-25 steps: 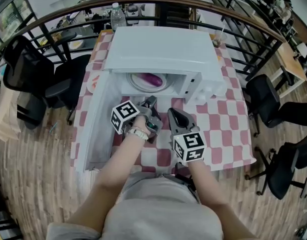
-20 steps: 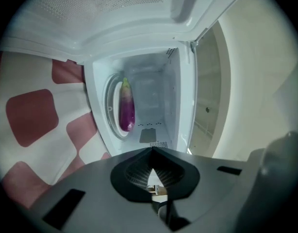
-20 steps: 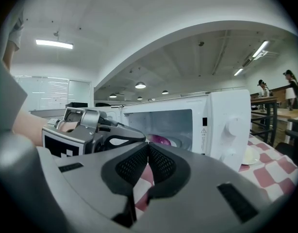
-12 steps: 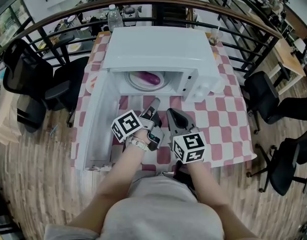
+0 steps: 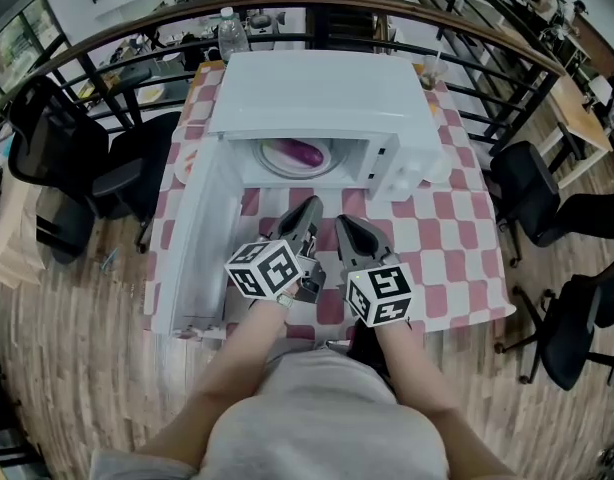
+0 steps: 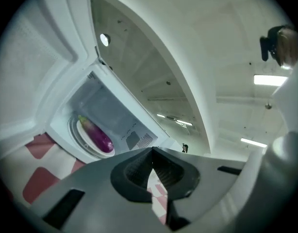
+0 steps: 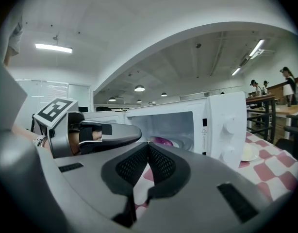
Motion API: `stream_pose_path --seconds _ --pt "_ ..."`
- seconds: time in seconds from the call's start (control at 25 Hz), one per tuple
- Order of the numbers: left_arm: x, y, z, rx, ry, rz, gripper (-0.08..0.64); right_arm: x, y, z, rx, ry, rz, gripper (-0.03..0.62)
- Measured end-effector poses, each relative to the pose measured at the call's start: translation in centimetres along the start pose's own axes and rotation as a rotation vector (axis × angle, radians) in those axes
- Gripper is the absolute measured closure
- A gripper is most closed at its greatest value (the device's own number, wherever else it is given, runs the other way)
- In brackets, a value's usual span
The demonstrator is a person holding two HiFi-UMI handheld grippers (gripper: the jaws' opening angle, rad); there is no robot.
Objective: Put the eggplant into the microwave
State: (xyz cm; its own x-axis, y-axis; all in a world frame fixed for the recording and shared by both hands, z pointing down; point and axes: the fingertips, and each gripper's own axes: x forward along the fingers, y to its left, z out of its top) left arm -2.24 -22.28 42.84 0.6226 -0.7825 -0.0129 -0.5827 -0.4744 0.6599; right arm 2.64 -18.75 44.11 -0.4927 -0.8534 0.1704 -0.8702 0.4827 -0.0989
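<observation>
The purple eggplant (image 5: 305,152) lies on the round plate (image 5: 277,164) inside the open white microwave (image 5: 317,93). In the left gripper view the eggplant (image 6: 98,136) rests on the plate (image 6: 77,132), some way ahead of the jaws. My left gripper (image 5: 307,210) is in front of the opening, shut and holding nothing, with its pads together (image 6: 153,152). My right gripper (image 5: 345,226) hovers beside it over the table, also shut and without a load (image 7: 148,147). The right gripper view shows the left gripper (image 7: 137,131) and the eggplant (image 7: 163,141) behind it.
The microwave door (image 5: 187,248) hangs open to the left. The red-checked table (image 5: 442,258) carries a small plate (image 5: 184,165) to the left of the microwave and another (image 5: 437,173) to its right. A water bottle (image 5: 230,30) stands behind. Black chairs (image 5: 532,193) and a railing surround the table.
My left gripper has rolled, so its marker cube now faces up, and it has lifted a little in front of the microwave. The right gripper and the eggplant have stayed put.
</observation>
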Motion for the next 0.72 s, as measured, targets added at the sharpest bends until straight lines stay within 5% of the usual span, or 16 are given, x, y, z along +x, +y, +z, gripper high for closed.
stream_pose_path --seconds 0.24,0.72 --pt "-0.5 -1.8 0.9 0.235 -0.029 -0.037 0.557 -0.4 0.3 0.6 -0.004 -0.021 -0.002 0.569" --pt "-1.4 -4.4 -0.1 0.553 0.010 -0.090 0.557 -1.1 0.9 1.2 -0.021 -0.052 0.007 0.569"
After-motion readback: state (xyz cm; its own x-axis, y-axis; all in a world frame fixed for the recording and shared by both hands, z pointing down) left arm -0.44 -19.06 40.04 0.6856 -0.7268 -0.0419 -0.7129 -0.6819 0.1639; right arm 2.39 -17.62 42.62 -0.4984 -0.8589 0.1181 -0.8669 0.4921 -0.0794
